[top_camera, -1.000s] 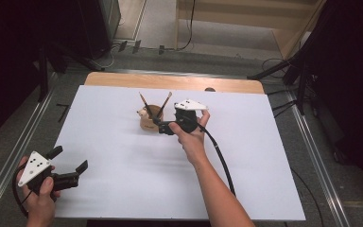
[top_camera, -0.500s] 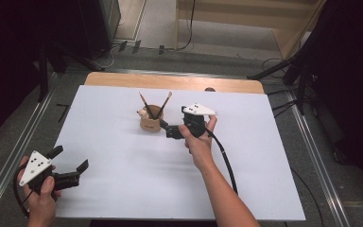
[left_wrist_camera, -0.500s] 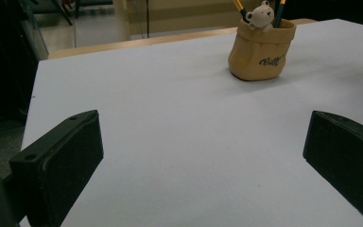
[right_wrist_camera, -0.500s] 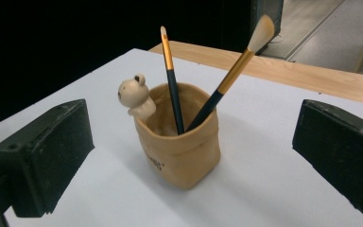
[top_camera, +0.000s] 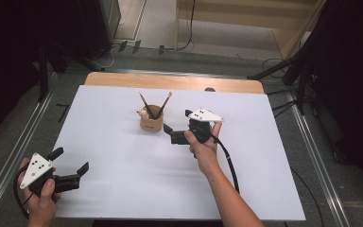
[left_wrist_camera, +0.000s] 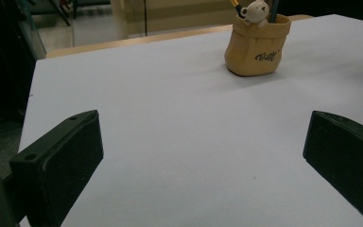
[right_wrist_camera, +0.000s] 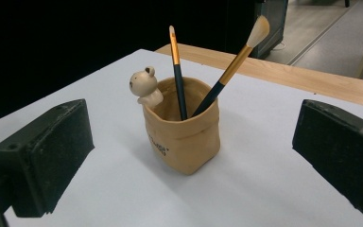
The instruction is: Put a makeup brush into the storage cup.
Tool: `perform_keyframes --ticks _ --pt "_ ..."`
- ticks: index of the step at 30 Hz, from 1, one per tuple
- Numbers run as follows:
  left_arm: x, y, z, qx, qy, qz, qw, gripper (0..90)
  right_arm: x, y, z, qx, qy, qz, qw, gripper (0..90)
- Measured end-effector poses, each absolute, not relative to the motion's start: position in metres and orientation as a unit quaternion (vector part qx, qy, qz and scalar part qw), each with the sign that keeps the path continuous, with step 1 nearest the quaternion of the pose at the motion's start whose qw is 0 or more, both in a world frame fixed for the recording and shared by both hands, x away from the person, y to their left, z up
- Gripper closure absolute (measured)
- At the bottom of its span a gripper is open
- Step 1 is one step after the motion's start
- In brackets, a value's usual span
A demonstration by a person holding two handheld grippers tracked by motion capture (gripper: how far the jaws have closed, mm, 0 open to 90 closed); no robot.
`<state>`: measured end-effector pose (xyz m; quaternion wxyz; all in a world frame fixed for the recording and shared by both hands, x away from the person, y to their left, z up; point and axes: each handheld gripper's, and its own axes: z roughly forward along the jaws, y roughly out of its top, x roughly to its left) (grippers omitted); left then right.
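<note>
Tan sack-shaped pen holder (right_wrist_camera: 182, 137), small bear figure (right_wrist_camera: 144, 85) on rim, upright mid-desk (top_camera: 123, 189), holding two paintbrushes (right_wrist_camera: 227, 71) leaning apart, right gripper (top_camera: 177, 127) just beside it, jaws spread, left gripper (top_camera: 71, 165) near desk corner, jaws spread, empty.

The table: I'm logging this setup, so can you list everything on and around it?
Pen holder: one, tan, bag-shaped, dark lettering, mid-table towards the far edge.
Bear figure: one, cream, on the holder's rim.
Brushes: two, dark handles with gold ferrules, standing crossed in the holder.
Table: one, white top, wooden strip along the far edge.
Right gripper: black, open, just right of the holder, apart from it.
Left gripper: black, open, near-left corner.
</note>
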<state>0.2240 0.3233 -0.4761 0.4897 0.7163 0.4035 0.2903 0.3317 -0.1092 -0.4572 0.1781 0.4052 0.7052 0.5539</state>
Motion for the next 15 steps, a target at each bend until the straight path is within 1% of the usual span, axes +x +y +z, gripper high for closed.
perform_keyframes --ticks 7,15 --pt "0.223 0.323 -0.476 0.717 0.401 0.289 0.492 0.0 0.321 -0.119 -0.460 0.403 0.707 0.549 0.189 0.0" --pt "0.223 0.320 -0.476 0.720 0.395 0.288 0.492 0.0 0.305 -0.142 -0.467 0.413 0.702 0.547 0.194 0.0"
